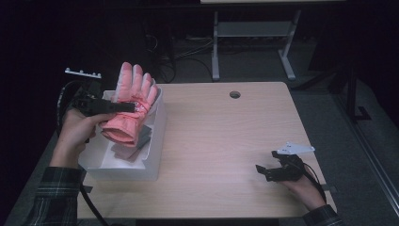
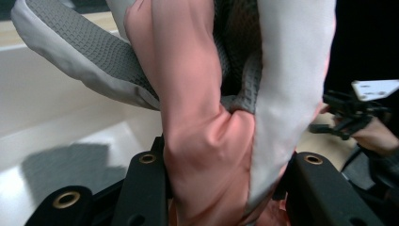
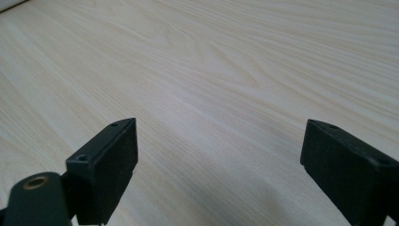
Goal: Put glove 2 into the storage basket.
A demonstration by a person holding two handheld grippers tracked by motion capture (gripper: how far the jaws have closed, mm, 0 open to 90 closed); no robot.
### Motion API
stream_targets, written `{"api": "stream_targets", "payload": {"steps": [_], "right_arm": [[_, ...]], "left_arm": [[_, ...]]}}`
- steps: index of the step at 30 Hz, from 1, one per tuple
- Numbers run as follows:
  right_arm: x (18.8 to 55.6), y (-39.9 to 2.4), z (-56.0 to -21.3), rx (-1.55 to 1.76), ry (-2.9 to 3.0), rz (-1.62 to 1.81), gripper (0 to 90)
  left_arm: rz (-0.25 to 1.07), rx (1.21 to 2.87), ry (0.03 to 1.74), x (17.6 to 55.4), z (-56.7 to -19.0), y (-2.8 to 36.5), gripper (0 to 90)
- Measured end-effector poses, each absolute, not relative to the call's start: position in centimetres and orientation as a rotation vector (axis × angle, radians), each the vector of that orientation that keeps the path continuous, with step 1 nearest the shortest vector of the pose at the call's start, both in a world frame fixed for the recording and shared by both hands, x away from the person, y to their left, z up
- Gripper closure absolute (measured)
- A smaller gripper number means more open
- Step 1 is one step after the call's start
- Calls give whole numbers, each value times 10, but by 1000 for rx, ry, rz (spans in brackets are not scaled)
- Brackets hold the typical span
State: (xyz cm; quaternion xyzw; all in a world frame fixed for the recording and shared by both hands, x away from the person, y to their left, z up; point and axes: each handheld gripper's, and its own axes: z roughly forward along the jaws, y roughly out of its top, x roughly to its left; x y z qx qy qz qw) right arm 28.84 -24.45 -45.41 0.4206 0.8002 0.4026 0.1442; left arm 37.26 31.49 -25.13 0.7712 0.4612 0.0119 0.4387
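Clamping the pink glove (image 1: pixel 131 101) over the white bin (image 1: pixel 155 141), the left gripper (image 2: pixel 221 188) reveals grey palm fabric — right gripper (image 3: pixel 219 160) gapes.

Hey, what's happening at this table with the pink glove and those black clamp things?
A person sits at a wooden table with a two-jaw gripper in each hand. The left gripper is clamped on a pink winter glove and holds it up over a white bin at the table's left side, fingers pointing up. Some flat grey and brown pieces lie in the bin. The right gripper rests near the table's right edge, jaws open and holding nothing.
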Motion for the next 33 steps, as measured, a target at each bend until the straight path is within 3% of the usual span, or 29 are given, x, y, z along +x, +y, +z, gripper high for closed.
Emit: {"api": "stream_targets", "payload": {"steps": [16,33], "right_arm": [[289,-245,-453,1211,2301,1170,113],[289,-247,-452,1215,2297,1178,113]], "left_arm": [[-22,1963,1325,397,-327,331,608],[-144,2056,1414,413,-395,317,598]]}}
